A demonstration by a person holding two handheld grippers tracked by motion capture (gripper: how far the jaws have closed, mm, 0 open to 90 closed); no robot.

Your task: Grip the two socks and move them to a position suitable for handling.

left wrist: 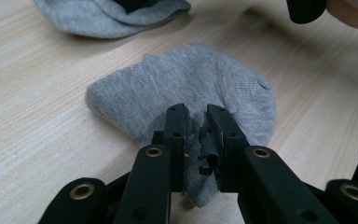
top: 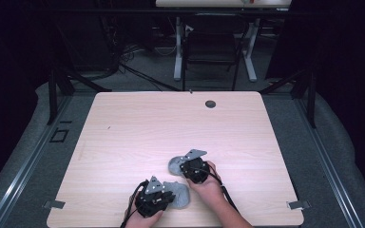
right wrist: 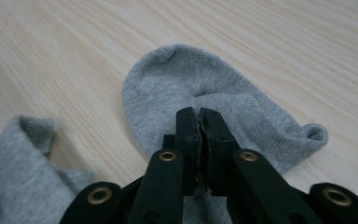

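Two small grey ankle socks lie on the pale wooden table (top: 138, 128) near its front edge. My left gripper (top: 171, 194) (left wrist: 196, 114) is shut on a bunched fold of the nearer sock (top: 179, 194) (left wrist: 205, 79), which rests on the wood. My right gripper (top: 183, 166) (right wrist: 198, 116) is shut on the edge of the farther sock (top: 174, 164) (right wrist: 191, 79), its jaws nearly touching. The farther sock (left wrist: 102, 16) also lies at the top of the left gripper view. The nearer sock (right wrist: 14, 172) sits at the lower left of the right gripper view.
A dark round cap (top: 210, 103) sits in the tabletop near the far edge. A black chair (top: 211, 47) and white desk legs (top: 177, 47) stand beyond the table. Metal rails (top: 24, 161) run along the floor on both sides.
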